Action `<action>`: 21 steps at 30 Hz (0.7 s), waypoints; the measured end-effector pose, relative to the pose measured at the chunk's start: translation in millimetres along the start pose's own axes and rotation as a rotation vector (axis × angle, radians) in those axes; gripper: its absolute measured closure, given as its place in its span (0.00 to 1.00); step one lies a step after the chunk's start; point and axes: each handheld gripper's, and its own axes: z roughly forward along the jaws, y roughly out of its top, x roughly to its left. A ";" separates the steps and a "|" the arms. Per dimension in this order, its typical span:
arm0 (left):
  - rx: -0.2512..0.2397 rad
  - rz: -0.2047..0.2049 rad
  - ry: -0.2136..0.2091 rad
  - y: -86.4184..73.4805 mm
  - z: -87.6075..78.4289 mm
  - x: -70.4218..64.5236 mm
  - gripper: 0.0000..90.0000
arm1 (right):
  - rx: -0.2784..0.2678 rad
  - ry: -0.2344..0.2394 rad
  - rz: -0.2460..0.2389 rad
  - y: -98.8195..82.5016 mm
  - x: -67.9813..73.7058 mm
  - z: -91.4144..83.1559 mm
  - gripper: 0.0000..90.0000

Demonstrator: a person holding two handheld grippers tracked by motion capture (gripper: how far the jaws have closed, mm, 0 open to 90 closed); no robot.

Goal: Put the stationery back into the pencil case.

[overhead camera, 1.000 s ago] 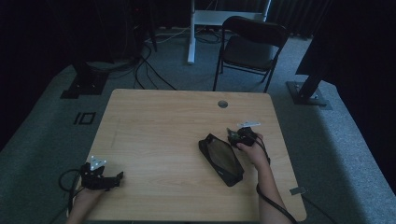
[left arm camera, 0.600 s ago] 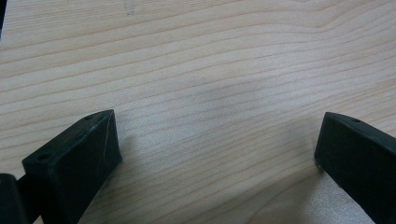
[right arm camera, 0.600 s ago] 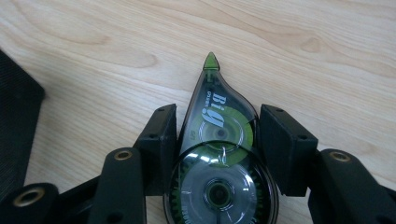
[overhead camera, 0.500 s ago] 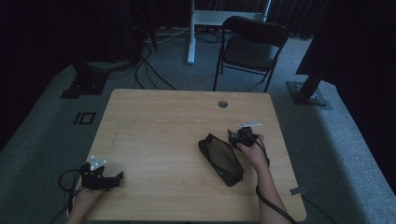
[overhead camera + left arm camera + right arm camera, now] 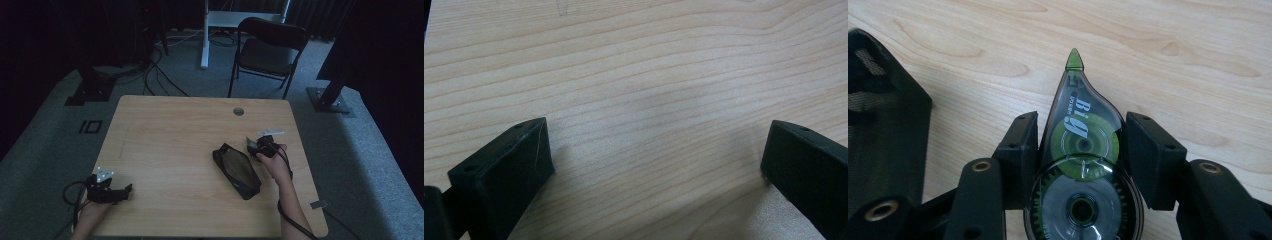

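Note:
A clear correction tape dispenser (image 5: 1082, 150) with green wheels and a green tip sits between the jaws of my right gripper (image 5: 1080, 125), which press on both its sides. Its tip points away from me over the wood. A black mesh pouch (image 5: 236, 171) lies flat on the table, just left of my right gripper (image 5: 260, 145); its edge (image 5: 883, 115) fills the left of the right gripper view. My left gripper (image 5: 122, 191) rests at the table's front left corner, its jaws wide apart over bare wood (image 5: 654, 145) with nothing between them.
The wooden table (image 5: 175, 130) has a round cable hole (image 5: 238, 111) near its far edge. A black folding chair (image 5: 267, 50) stands behind the table. Cables and stand bases lie on the grey floor around it.

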 end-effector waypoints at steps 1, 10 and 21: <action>0.001 0.000 0.000 0.0 0.0 0.0 0.00 | -0.002 -0.004 -0.003 1.2 0.3 -2.8 0.54; 0.001 0.000 0.000 0.0 -0.1 0.0 0.00 | -0.031 0.005 0.002 14.7 7.3 -29.7 0.54; 0.000 0.000 0.000 0.0 0.0 0.0 0.00 | -0.047 0.013 0.008 23.8 14.9 -58.5 0.54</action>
